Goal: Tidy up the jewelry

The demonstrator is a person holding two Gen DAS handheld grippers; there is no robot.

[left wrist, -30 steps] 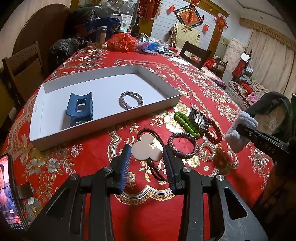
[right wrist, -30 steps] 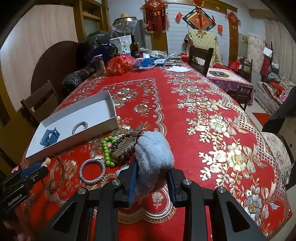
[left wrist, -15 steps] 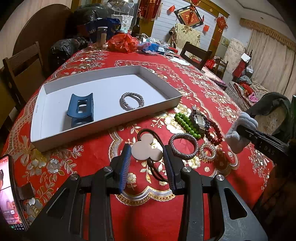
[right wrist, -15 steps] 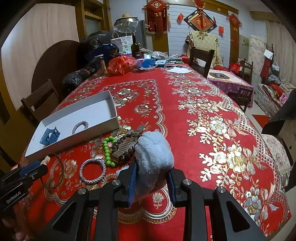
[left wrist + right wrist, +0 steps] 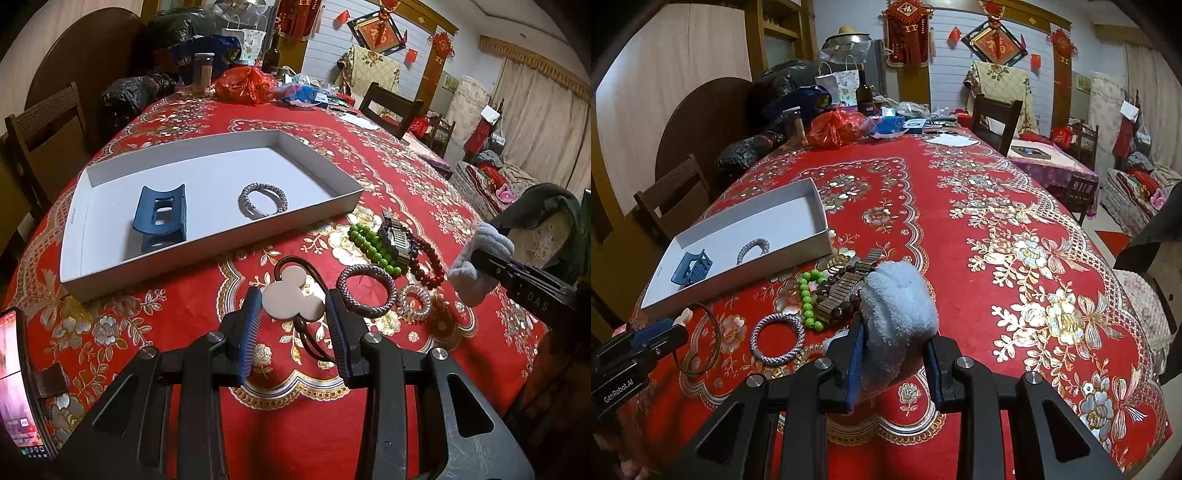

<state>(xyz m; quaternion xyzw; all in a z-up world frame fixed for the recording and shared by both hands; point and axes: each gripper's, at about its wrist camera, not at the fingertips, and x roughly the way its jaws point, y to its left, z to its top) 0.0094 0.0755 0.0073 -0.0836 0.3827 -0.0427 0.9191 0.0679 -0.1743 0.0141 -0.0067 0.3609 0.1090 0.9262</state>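
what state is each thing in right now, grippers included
left gripper: shut on white mouse-head hair tie
right gripper: shut on fluffy pale blue scrunchie
white shallow box: open, lidless
dark blue claw clip: inside box
grey braided bracelet: flat inside box
green bead bracelet: outside, on tablecloth

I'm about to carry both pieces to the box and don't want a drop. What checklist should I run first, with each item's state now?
1. Right gripper shut on the fluffy scrunchie: ok.
2. Left gripper gripping the white mouse-shaped hair tie: cannot tell; it sits between the fingers.
3. Hair tie's brown loop free of the grey bracelet: ok.
4. Box has bare floor: ok.
5. Blue hair clip inside the box: ok.
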